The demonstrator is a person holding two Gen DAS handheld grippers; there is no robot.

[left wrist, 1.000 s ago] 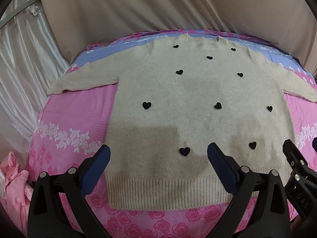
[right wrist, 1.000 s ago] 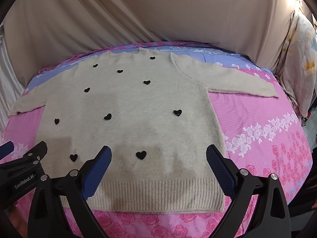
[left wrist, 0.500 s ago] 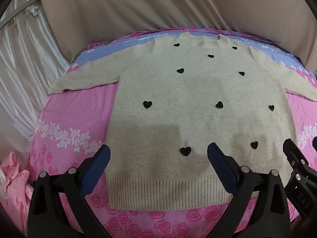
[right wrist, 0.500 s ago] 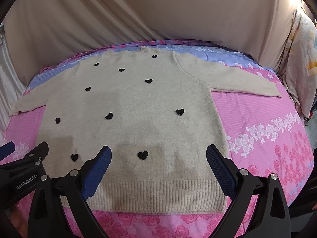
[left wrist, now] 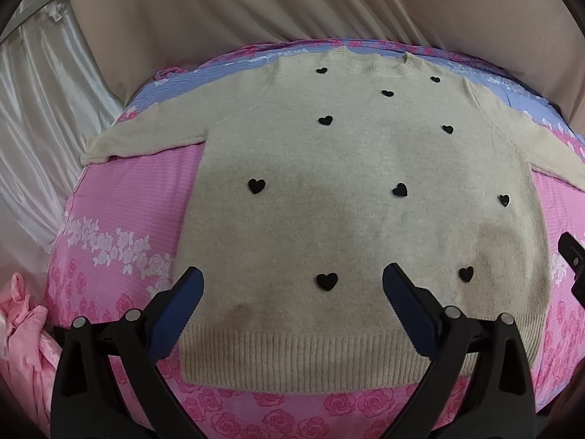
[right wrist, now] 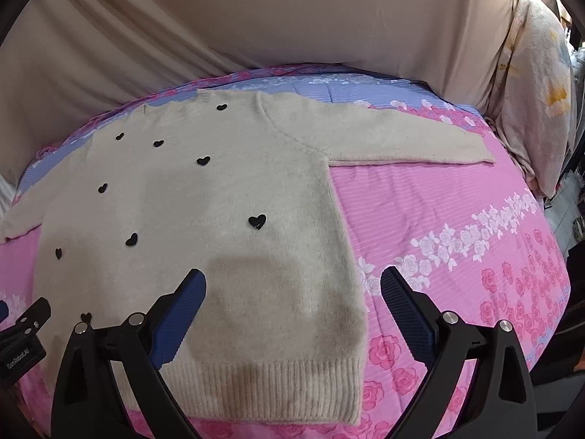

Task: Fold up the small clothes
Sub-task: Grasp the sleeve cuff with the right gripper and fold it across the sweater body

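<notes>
A small beige knitted sweater with black hearts lies flat and face up, sleeves spread, on a pink floral bedsheet. My left gripper hovers open over the ribbed hem, nothing between its blue pads. In the right wrist view the same sweater fills the left half, its right sleeve stretched out. My right gripper is open above the sweater's lower right corner, one finger over the knit, the other over bare sheet. Part of the other gripper shows at each view's edge.
A beige curtain hangs behind the bed. A crumpled pink garment lies at the bed's left edge. A pale floral cloth hangs at the far right. The pink sheet right of the sweater is bare.
My right gripper has swung to the right, from over the hem's middle to the sweater's lower right corner. The left gripper has edged slightly forward. The sweater has not moved.
</notes>
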